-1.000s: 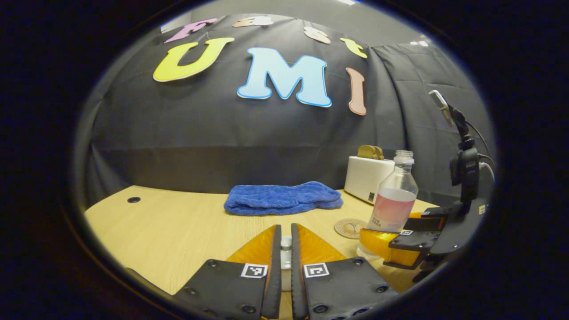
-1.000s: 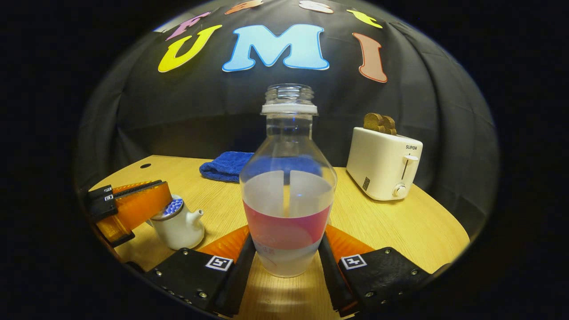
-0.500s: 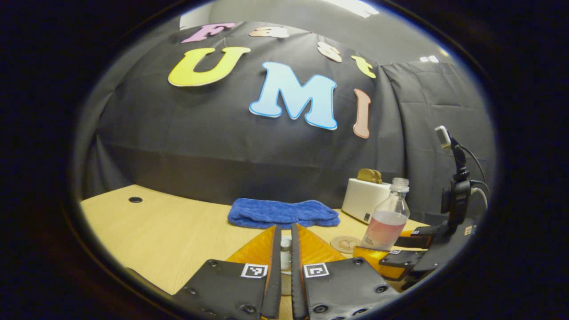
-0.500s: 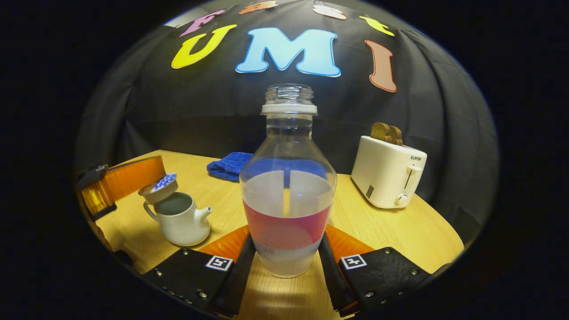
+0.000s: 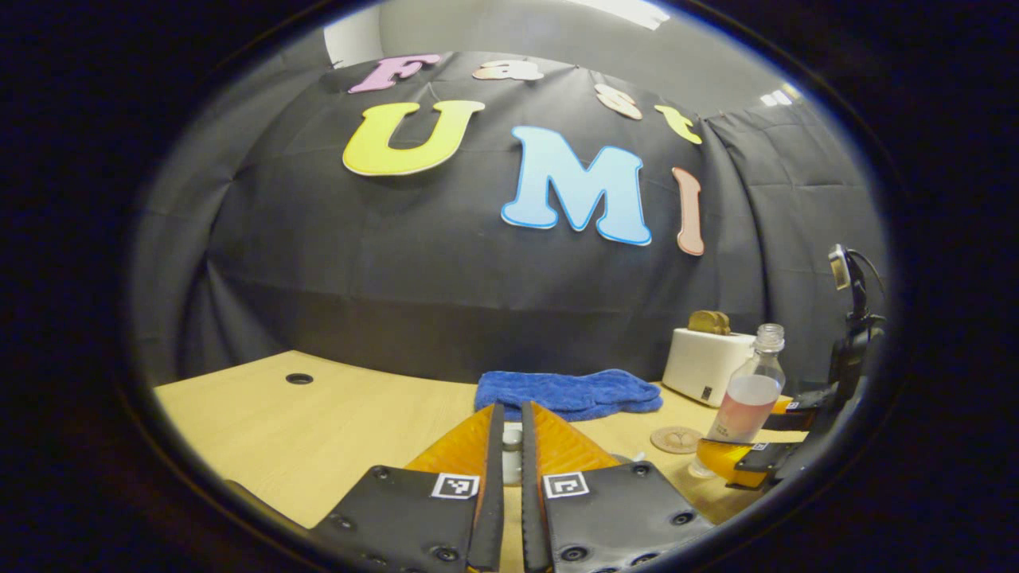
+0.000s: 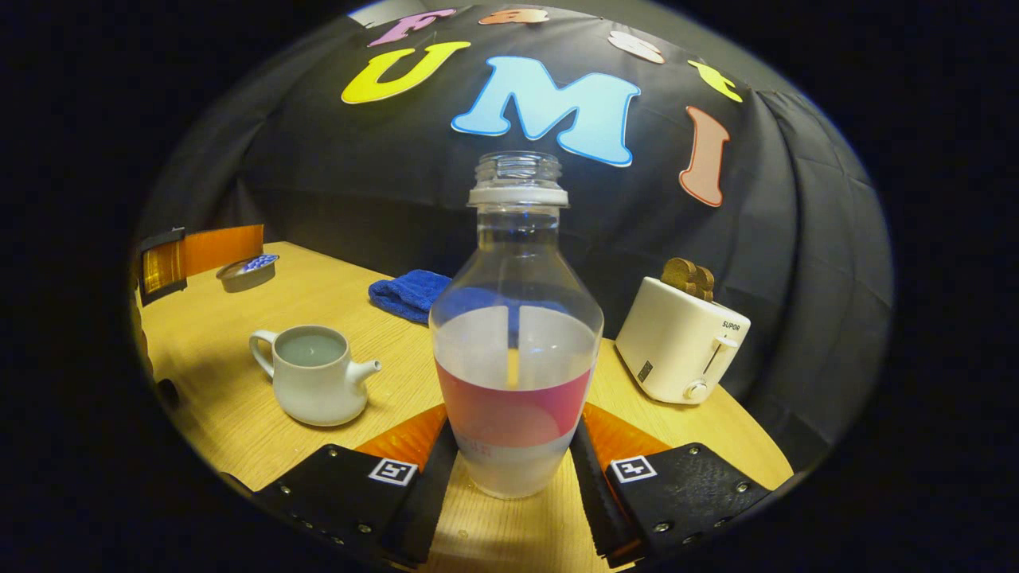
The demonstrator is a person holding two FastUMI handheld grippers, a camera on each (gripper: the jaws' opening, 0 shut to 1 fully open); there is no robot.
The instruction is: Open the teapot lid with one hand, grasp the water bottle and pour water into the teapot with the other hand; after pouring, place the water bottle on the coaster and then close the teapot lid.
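Staged recording booth: black cloth wall (image 5: 446, 263), wooden table (image 5: 318, 430), toaster (image 6: 681, 350).

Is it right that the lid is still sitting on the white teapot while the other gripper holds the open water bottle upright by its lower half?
Not quite. The lid is off: the left gripper holds it up and away from the teapot, whose mouth stands open, as the right gripper view shows. The rest holds: the right gripper grips the uncapped water bottle upright by its lower half.
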